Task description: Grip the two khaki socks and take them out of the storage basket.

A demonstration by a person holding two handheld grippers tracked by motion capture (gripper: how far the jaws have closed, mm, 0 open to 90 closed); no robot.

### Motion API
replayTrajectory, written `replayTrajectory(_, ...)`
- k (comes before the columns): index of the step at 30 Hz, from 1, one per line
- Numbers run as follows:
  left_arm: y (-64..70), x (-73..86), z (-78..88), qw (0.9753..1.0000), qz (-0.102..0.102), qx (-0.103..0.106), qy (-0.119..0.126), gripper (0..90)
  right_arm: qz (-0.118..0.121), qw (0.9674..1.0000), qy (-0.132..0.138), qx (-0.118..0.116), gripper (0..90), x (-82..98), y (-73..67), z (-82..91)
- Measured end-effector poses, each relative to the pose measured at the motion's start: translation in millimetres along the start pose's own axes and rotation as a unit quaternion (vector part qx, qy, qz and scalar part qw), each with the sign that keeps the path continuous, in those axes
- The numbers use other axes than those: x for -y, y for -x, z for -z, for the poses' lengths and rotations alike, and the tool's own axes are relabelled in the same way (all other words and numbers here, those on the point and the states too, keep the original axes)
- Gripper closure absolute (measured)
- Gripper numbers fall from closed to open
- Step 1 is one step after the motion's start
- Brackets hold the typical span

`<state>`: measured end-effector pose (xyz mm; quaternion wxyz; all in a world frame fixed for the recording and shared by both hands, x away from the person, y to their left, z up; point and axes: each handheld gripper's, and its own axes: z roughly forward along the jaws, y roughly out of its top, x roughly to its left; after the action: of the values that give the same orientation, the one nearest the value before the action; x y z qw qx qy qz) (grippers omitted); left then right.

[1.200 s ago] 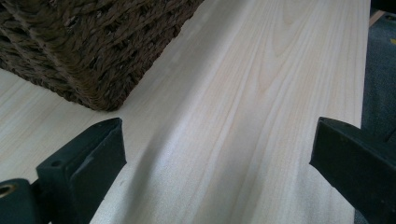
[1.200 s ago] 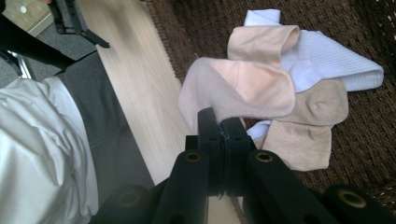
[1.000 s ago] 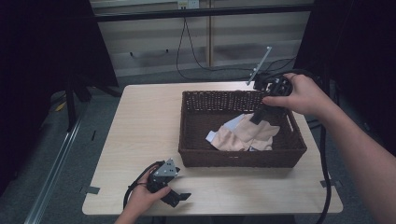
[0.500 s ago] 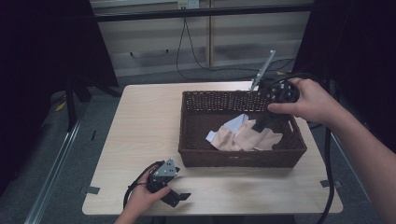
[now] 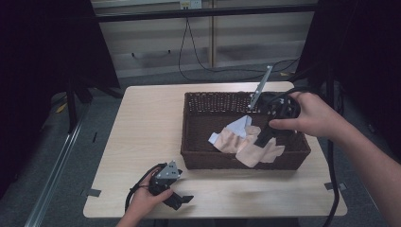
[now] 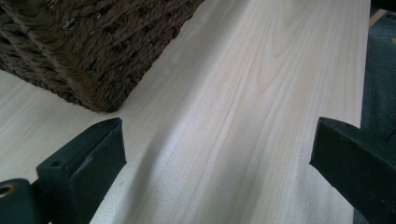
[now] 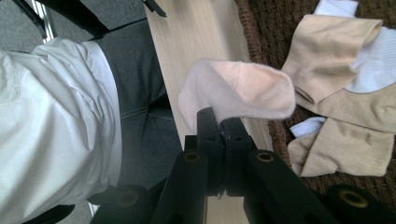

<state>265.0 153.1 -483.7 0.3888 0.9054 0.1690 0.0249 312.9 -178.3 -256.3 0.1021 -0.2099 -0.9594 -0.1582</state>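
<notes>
Right gripper [image 7: 218, 122] pinching pink sock [image 7: 238, 93], sock hanging crosswise.

Both grippers all black plastic. Left gripper [image 5: 182, 201]: chunky square-tipped jaws, small round hole near one jaw base, grey three-cornered plate on top, black cable looping off the back. Right gripper [image 7: 219, 122]: flat jaws on twin arms, brass-ringed pivot holes, thick black cable trailing. Person [image 7: 51, 121]: white crinkly shirt, dark grey trousers, forearms bare.

right gripper's fingers [image 7: 219, 122] hide the pink sock's [image 7: 238, 93] pinched edge.
</notes>
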Motion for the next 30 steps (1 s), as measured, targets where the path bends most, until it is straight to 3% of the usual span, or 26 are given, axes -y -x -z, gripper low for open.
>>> replayTrajectory(11,-0.1,0.1,0.3,1.0,-0.001,-0.001,-0.001,2.7,0.003,0.9997,-0.023,0.002,87.1,1.9,3.9,-39.0)
replayTrajectory(22,-0.1,0.3,0.5,1.0,-0.001,0.0,0.002,2.7,0.003,0.9991,-0.038,-0.019,86.2,1.6,10.5,-85.2)
replayTrajectory(26,-0.4,0.6,0.6,1.0,-0.002,0.002,0.003,2.7,0.003,0.9995,-0.03,-0.008,69.8,-0.8,12.1,-94.0)
replayTrajectory(27,-0.1,0.7,0.4,1.0,0.001,0.002,0.004,2.7,0.001,0.9997,-0.022,-0.004,61.5,-1.8,12.8,-93.1)
replayTrajectory(30,-0.2,0.3,0.6,1.0,-0.001,0.0,-0.001,2.7,-0.001,1.0,-0.009,0.003,48.2,-5.1,15.6,-83.9)
